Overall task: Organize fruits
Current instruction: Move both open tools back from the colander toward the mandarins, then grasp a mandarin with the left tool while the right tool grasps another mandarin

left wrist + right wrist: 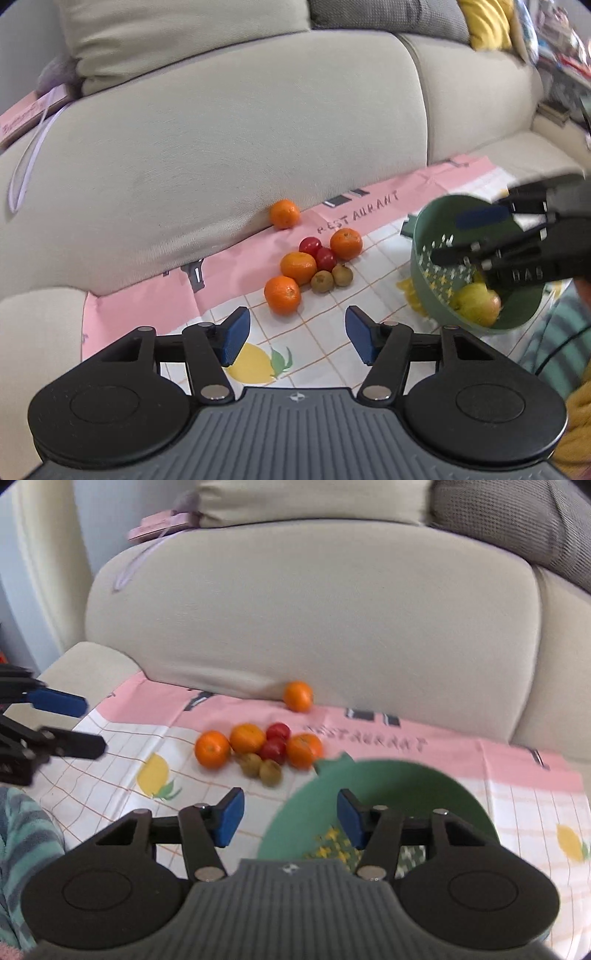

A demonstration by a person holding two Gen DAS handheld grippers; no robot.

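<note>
A pile of oranges (297,267), two red tomatoes (317,253) and two kiwis (322,281) lies on a pink and white cloth (332,317). One more orange (284,214) rests against the sofa backrest. My left gripper (295,332) hovers open just short of the pile, nothing between its pads. To the right a green colander (423,229) sits tilted with a yellow-green apple (476,302) inside. My right gripper (290,812) stands open above the colander (388,779), straddling its rim without touching it. The apple is hidden in the right wrist view.
The beige sofa backrest (221,129) rises right behind the fruit. A pink box (29,114) lies on top of it at the left. A person's striped sleeve (22,830) is at the near left edge.
</note>
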